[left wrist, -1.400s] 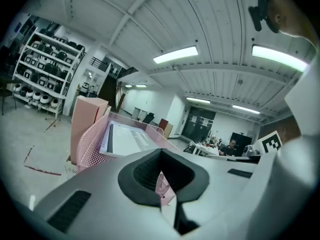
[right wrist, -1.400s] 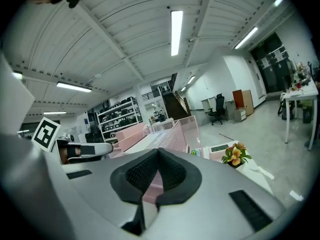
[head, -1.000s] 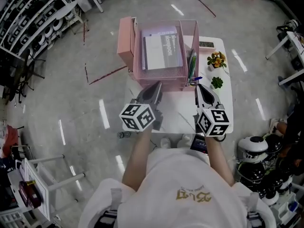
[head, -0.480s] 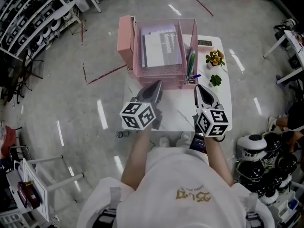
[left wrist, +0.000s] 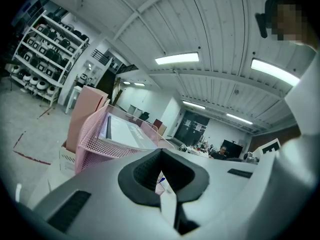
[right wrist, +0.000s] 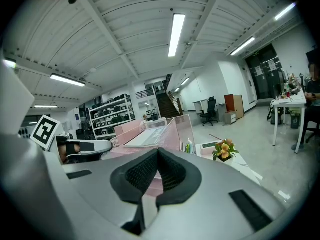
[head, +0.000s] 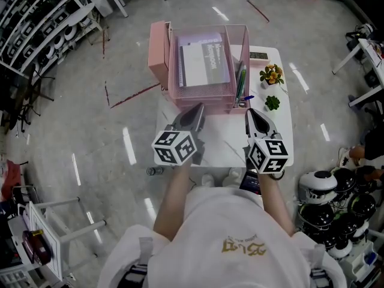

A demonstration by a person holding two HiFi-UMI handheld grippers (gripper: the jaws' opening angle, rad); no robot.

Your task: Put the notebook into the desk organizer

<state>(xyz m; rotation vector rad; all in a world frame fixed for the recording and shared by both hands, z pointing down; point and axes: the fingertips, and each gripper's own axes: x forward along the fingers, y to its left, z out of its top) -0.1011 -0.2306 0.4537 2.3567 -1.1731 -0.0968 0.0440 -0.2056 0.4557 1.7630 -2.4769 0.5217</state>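
Note:
A grey-covered notebook lies flat in the top tray of the pink mesh desk organizer at the far side of the small white table. The same notebook shows in the left gripper view, and the notebook also appears in the right gripper view. My left gripper hovers over the table just in front of the organizer, jaws shut with nothing between them. Level with it, my right gripper is also shut and empty. Neither touches the organizer.
Pens stand in the organizer's right compartment. A small flower pot and a green plant sit at the table's right side. A pink box stands left of the organizer. Shelving lines the far left.

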